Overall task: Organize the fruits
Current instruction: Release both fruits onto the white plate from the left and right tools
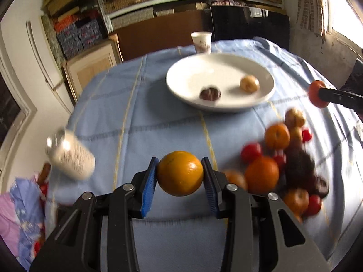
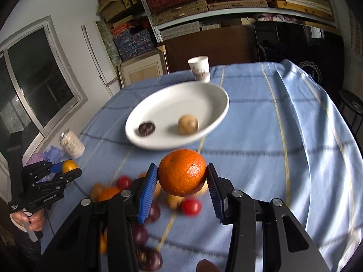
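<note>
Nearest the left wrist camera, the left gripper (image 1: 179, 174) has its blue ribbed pads pressed on either side of a round yellow-orange orange (image 1: 180, 173), which hangs clear above the pale blue checked tablecloth (image 1: 127, 122). In the right wrist view the right gripper (image 2: 182, 176) is likewise clamped on a deeper orange, pitted-skinned orange (image 2: 182, 172), also held off the cloth (both tongs closed on fruit, neither standing free). Below and around that second fruit lies the loose heap of fruit (image 2: 145, 204): small red round ones, other oranges, tan ones and dark purple ones, blurred, scattered on the cloth. Beyond the held fruit sits the wide white oval ceramic plate (image 2: 217, 117), carrying a tan round fruit (image 2: 187, 124) and, apart from it, a dark brown wrinkled fruit (image 2: 146, 128). Behind the plate stands a white paper cup with brown print (image 2: 199, 68), upright near the far table edge. To the left, close to the cloth's border, stands a white drinks can with a silver top (image 2: 71, 143). A person's hand (image 2: 30, 218) grips the left tool's handle at the lower left of that view.
</note>
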Motion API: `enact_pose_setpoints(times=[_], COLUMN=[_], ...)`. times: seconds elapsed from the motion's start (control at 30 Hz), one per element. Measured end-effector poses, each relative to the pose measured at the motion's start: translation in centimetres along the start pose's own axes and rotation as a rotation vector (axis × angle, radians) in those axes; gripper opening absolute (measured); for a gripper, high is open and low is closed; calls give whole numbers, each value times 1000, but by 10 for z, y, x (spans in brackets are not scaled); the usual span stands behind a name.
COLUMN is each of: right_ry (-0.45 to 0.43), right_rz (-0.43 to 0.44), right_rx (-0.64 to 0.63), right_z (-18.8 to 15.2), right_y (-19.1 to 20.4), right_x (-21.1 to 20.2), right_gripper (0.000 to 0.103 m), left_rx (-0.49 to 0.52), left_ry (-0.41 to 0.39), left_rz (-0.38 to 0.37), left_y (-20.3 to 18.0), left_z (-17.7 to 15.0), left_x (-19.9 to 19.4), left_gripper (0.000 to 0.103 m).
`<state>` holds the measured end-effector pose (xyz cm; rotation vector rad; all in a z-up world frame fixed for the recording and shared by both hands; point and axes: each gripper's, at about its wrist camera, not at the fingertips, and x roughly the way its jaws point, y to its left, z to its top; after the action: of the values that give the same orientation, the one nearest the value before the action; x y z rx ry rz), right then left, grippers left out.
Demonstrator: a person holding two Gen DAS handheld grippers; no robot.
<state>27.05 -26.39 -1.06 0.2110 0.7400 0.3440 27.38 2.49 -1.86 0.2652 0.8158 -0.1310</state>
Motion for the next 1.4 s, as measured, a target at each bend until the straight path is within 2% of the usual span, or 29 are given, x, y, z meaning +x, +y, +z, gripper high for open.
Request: enact_pose_setpoints(times=[0.23,0.4,0.7,0.9,0.97,1.0,1.07,1.17,1.2,1.23,1.27,1.4], right_ry=[-8,17,29,46,39,36,27,-2,-11,-18,-24,-27], right_rz=[9,11,-3,-2,1,-1,3,12,9,9,14,35], right_rx=[48,55,26,18,17,19,21,-5,-15,-27,-34,-65], right_z=[39,50,60,61,62,63,64,61,58,54,47,14], right_y=[-13,-16,-11,-9,-8,-7,-7,-3,-1,1,3,8], right_x=[46,76,101,113,112,110,102,77,68,58,47,13], right_gripper=[45,45,45,46,50,54,55,55,55,55,55,56], left_rx=[27,24,29,40,53,56,56,52,41,32,20,-34], left_ry=[-9,8,42,37,34,35,3,-45,-55,-62,-68,-59], left_rz=[46,69,99,113,137,146,171,178,173,169,163,116], left_y=[-13,-24,-33,-34,-37,-37,-35,-29,-25,-21,-17,-2], left_z=[70,109,132,133,133,133,131,128,125,121,115,81], left_x=[33,73,124,130,129,129,118,89,79,71,60,29], left_gripper=[38,38,38,38,38,51,69,72,80,83,87,90])
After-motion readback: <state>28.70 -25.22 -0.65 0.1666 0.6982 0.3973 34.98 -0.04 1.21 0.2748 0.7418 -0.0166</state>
